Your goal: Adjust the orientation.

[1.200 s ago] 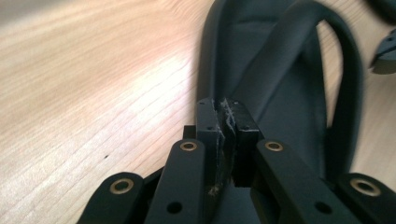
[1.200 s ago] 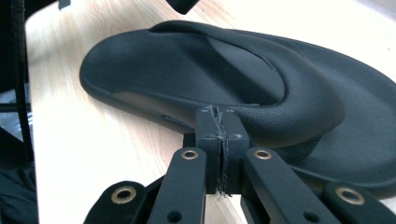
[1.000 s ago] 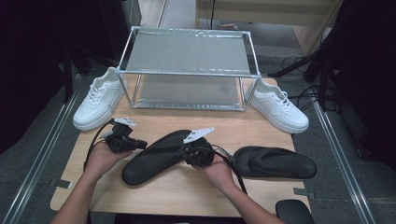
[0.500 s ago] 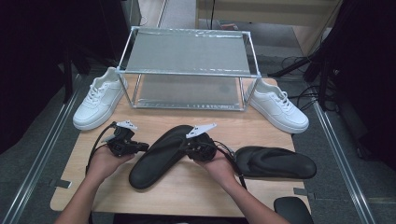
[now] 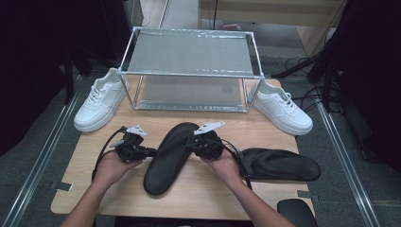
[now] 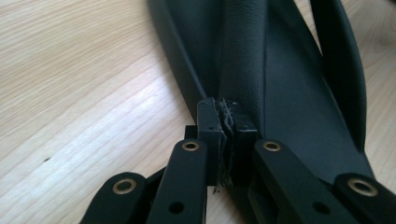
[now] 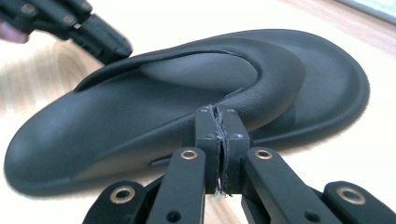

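Wooden table (image 5: pixel 108 189): sandals (image 5: pixel 168 158), sneakers (image 5: pixel 99 101), rack (image 5: pixel 189 71).

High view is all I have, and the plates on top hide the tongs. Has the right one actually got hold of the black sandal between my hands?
Observer: Yes. In the right gripper view the right tongs are shut on the near edge of the strap of the black sandal.
Operator: And the left one?
Observer: The left gripper view has the left tongs shut too, pinching the strap where it runs straight ahead of them.
Operator: Is the strap lying flat?
Observer: No. In the right gripper view it arches up off the footbed.
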